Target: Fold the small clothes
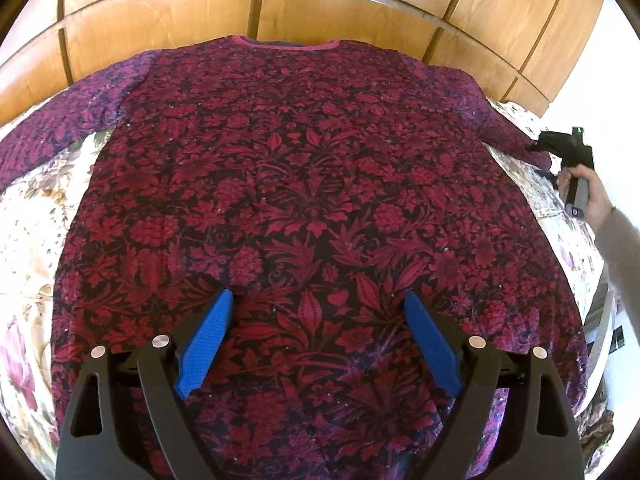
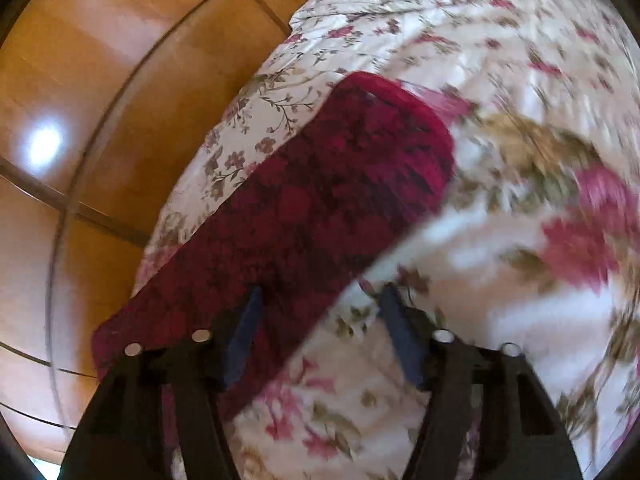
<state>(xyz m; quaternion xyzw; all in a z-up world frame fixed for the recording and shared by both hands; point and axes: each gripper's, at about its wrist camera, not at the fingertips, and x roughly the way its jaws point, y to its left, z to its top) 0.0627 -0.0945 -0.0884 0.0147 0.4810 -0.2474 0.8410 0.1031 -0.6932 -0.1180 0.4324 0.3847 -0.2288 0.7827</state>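
A dark red and black flower-patterned sweater [image 1: 312,184] lies spread flat, front up, neckline at the far side, both sleeves out to the sides. My left gripper [image 1: 318,300] hovers open over its lower middle, with nothing between the blue pads [image 1: 208,340]. At the far right, a hand holds my right gripper [image 1: 541,158] at the end of the right sleeve. In the blurred right wrist view, the right gripper [image 2: 320,290] stands open over the sleeve [image 2: 320,184]. Its left pad [image 2: 244,336] is above the cloth and its right pad is above the bedspread. The cuff [image 2: 400,116] points away.
The sweater rests on a cream bedspread [image 1: 32,220] printed with pink flowers. Glossy wooden wardrobe panels [image 1: 320,0] stand right behind the bed [image 2: 520,60]. A person's hand and grey sleeve [image 1: 616,232] come in from the right. The bed's right edge drops off near there.
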